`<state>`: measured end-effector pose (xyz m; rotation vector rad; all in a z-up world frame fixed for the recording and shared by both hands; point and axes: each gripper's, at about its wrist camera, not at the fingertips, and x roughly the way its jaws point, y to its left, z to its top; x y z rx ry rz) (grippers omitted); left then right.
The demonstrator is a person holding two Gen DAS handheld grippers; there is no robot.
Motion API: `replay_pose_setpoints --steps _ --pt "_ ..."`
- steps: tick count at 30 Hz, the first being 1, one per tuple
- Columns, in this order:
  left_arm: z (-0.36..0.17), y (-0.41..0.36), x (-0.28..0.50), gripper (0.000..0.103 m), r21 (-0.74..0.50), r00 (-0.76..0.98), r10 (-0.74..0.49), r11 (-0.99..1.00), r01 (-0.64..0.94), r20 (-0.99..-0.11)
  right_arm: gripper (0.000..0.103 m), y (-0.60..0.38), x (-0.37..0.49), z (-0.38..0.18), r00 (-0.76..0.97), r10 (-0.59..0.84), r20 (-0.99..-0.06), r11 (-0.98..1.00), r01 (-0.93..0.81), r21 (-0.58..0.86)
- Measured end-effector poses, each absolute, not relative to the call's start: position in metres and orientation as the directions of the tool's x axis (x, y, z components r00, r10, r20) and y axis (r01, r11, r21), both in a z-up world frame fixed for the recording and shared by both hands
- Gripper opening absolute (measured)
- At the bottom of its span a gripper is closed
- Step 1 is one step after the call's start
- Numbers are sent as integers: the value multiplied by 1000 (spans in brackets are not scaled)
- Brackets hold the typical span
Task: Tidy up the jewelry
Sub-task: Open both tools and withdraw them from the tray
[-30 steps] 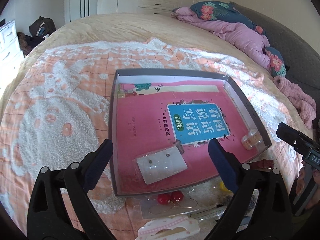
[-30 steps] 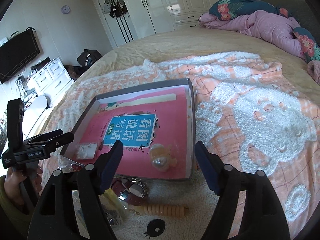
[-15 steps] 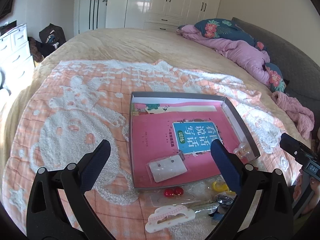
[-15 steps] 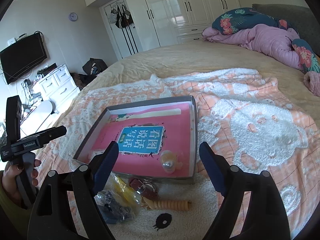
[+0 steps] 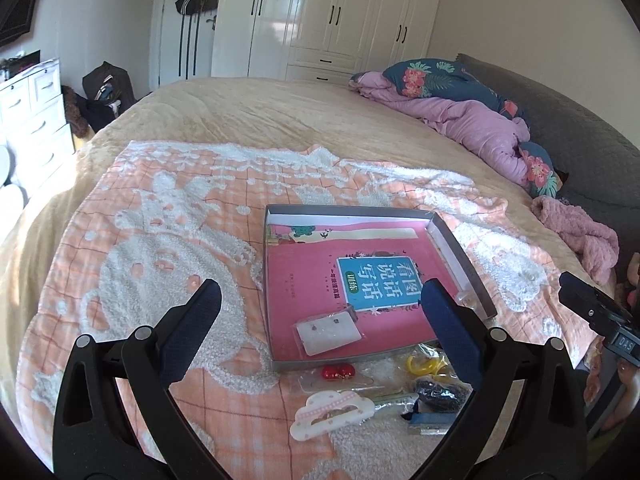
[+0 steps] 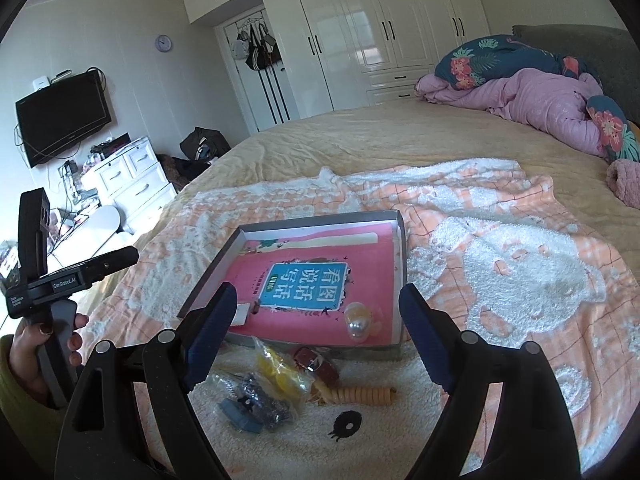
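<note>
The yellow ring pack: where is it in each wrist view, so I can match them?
Left wrist: yellow ring pack lower right, just outside the tray's near edge, beside the right finger.
Right wrist: lower centre-left, again just outside the tray's near edge.
Shared landmark: the blue label on the pink book.

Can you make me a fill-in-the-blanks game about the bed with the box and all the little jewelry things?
1. The pink book lies inside the grey ____.
2. The pair of red earrings lies outside the box, on the ____.
3. The clear pouch with the big pearl lies ____ the box.
4. Both the left gripper and the right gripper have their jaws ____, holding nothing.

Missing words: box; blanket; inside; open
</note>
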<state>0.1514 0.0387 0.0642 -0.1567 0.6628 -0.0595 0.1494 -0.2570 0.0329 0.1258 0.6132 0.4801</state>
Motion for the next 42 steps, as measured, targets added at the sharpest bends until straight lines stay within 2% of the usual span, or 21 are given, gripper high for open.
replay_pose_setpoints --steps 14,16,17,42 --pt "65 37 111 94 -144 788 -90 990 2 -609 83 -246 117 45 701 499 -509 864 -448 229" --pt "63 34 106 94 -138 783 -91 990 7 -616 94 -245 112 45 701 499 -510 864 -450 227" --pt "61 33 103 94 -135 781 -90 991 8 -618 95 -246 109 44 705 497 -506 865 -450 224" --pt "0 2 71 94 -118 658 -124 992 54 -743 95 -240 86 3 634 479 -607 863 -467 193"
